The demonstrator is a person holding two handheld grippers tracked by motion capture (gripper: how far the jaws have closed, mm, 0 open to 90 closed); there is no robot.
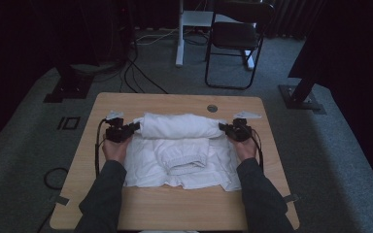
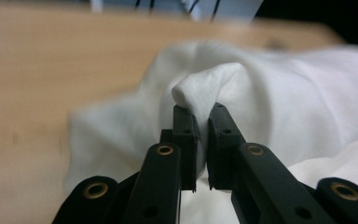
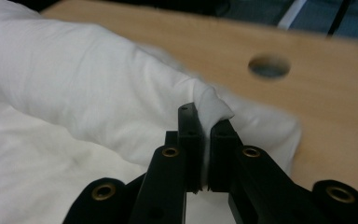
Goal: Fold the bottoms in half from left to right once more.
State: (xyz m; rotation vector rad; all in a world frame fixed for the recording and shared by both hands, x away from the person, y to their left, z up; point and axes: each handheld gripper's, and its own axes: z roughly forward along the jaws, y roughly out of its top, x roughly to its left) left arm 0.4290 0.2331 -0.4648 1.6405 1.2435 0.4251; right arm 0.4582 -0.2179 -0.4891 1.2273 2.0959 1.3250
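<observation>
White garment [image 1: 177,145] pinched by two grippers.

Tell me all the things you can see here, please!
Cloth: one, white, spread on the table, its far edge rolled over and pinched at both ends.
Table: one, light wood, in the middle, with a round hole near the far edge.
Chair: one, black, on the floor behind the table.
Cables: several, black, on the grey carpet beyond the table.
Left gripper: one, black, at the roll's left end, fingers shut on the cloth.
Right gripper: one, black, at the roll's right end, shut on the cloth.
Sleeves: two, dark, at the bottom.
</observation>
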